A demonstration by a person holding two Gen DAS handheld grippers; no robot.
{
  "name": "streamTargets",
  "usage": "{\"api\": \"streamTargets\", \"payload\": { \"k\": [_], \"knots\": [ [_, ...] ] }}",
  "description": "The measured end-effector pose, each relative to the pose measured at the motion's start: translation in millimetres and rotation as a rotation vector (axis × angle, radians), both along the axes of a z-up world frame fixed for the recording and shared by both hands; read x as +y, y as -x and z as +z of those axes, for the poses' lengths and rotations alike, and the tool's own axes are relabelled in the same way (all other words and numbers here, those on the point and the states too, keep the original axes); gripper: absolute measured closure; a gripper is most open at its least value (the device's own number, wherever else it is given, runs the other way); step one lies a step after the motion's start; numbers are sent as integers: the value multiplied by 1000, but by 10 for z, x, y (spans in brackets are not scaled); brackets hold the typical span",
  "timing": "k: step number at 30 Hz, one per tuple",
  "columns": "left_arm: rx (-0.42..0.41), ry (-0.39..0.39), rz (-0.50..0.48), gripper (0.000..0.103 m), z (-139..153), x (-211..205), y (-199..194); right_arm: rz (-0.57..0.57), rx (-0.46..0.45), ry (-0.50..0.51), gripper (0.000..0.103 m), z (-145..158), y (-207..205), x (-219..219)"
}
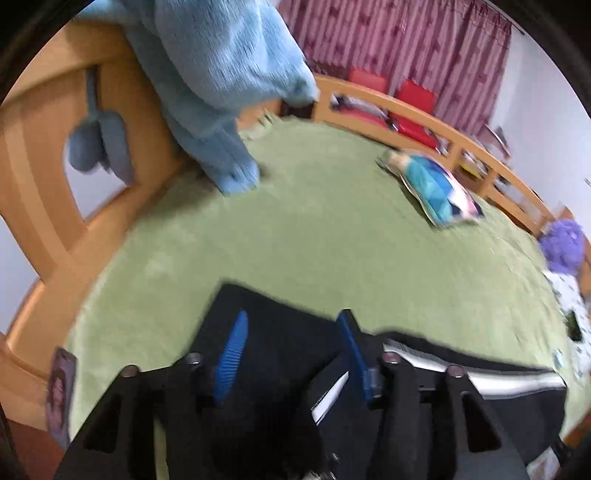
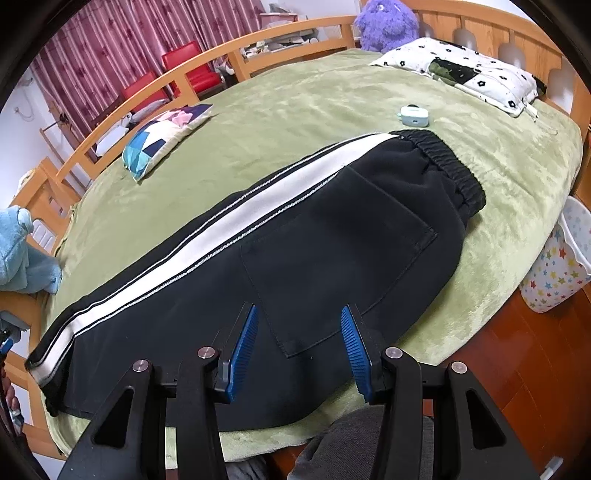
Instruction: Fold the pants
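Lying lengthwise along the bed's (image 2: 332, 92) near edge: pants (image 2: 314, 266), black with a white side stripe, folded leg over leg, waistband toward the headboard end, cuffs toward the foot end.

Hovering over the seat of the pants near the bed's near edge: right gripper (image 2: 299, 347), blue pads parted, nothing between them, pads not pressing on the cloth.

Hanging above the cuff end near the foot of the bed: left gripper (image 1: 291, 354), released, pads apart with only black cloth showing beneath them; blurred, so whether a pad is brushing the cloth is hard to say.

Resting on the green blanket (image 2: 498, 177) toward the far edge: a patterned cushion (image 2: 162, 136). Sitting at the headboard end: a white flowered pillow (image 2: 461, 70), with a small pale-blue case (image 2: 413, 115) just beside the waistband. Sitting in the far headboard corner: a purple plush (image 2: 386, 24). Draping over the footboard onto the foot edge of the bed: a light-blue fleece (image 1: 221, 81).

Standing on the wooden floor beside the bed's near edge: a star-print bin (image 2: 557, 266). Hanging behind the far rail: red curtains (image 2: 129, 40).
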State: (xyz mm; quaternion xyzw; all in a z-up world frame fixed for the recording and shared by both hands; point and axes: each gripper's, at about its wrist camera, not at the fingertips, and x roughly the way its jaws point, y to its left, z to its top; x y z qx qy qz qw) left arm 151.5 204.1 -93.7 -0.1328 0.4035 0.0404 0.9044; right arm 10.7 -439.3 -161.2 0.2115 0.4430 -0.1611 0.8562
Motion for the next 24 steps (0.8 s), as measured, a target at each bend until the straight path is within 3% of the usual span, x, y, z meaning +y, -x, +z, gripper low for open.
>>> {"api": "streamTargets", "payload": {
  "k": [4, 10, 11, 13, 14, 16, 17, 19, 20, 21, 22, 24],
  "knots": [
    [98, 119, -113, 45, -369, -141, 236, 16, 9, -7, 56, -33, -65, 57],
    [270, 159, -274, 43, -1009, -739, 640, 41, 27, -16, 56, -98, -153, 145],
    [291, 150, -297, 40, -1087, -859, 696, 46, 27, -17, 56, -109, -159, 163],
    [286, 50, -299, 29, -1166, -1078, 780, 58, 32, -15, 56, -132, -176, 206],
    [268, -30, -296, 28, -1193, -1197, 802, 65, 38, -11, 56, -147, -182, 232],
    [259, -114, -270, 26, -1219, -1286, 790, 75, 49, -8, 56, -172, -189, 269],
    [258, -138, -243, 26, -1217, -1292, 770, 79, 50, -8, 56, -176, -186, 285],
    [226, -101, -184, 27, -1134, -1182, 749, 80, 49, -8, 56, -168, -167, 307],
    [191, -53, -151, 29, -1067, -1064, 750, 82, 48, -7, 56, -158, -156, 314],
    [177, -32, -144, 47, -1037, -992, 735, 83, 47, -3, 56, -149, -148, 316],
    [183, -27, -144, 71, -1027, -933, 701, 83, 46, 5, 56, -140, -142, 315],
    [229, 48, -214, 89, -1096, -819, 636, 76, 48, 13, 56, -143, -144, 287]
  ]
}}
